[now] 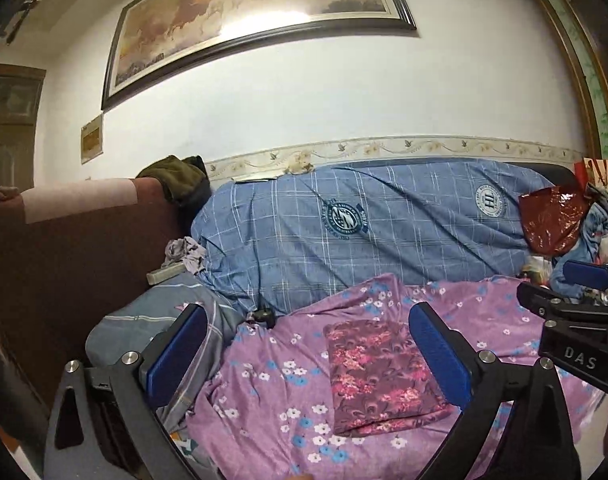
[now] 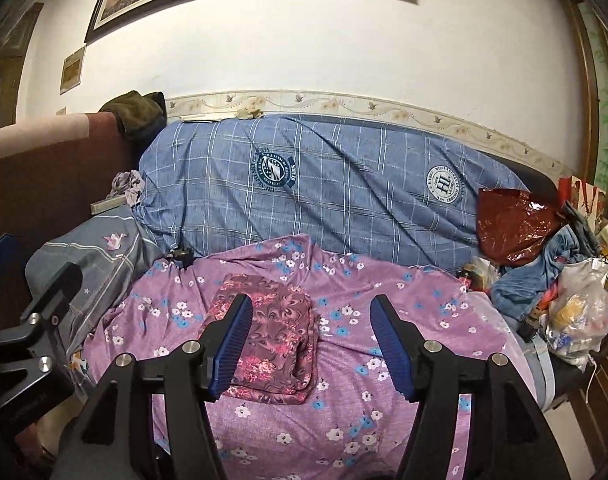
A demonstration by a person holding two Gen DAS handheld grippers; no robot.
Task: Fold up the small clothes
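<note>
A white wall point(image 1: 304, 92) fills the back of the room, and a large dark-framed painting point(image 1: 248, 20) hangs high on it, with glare from a lamp on its glass. Below the painting a floral border strip point(image 1: 384, 148) runs along the wall. Under that strip stands a sofa, its backrest draped in a blue checked cover point(image 1: 344, 232), its seat in a purple flowered sheet point(image 1: 272, 392). Left of the painting hangs a small framed plaque point(image 1: 92, 140). A brown armrest point(image 1: 64, 248) closes the sofa's left end.

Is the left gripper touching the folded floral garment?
Apart. Left wrist view: left gripper jaws wide open, raised above the folded garment lying flat on the purple sheet.
</note>
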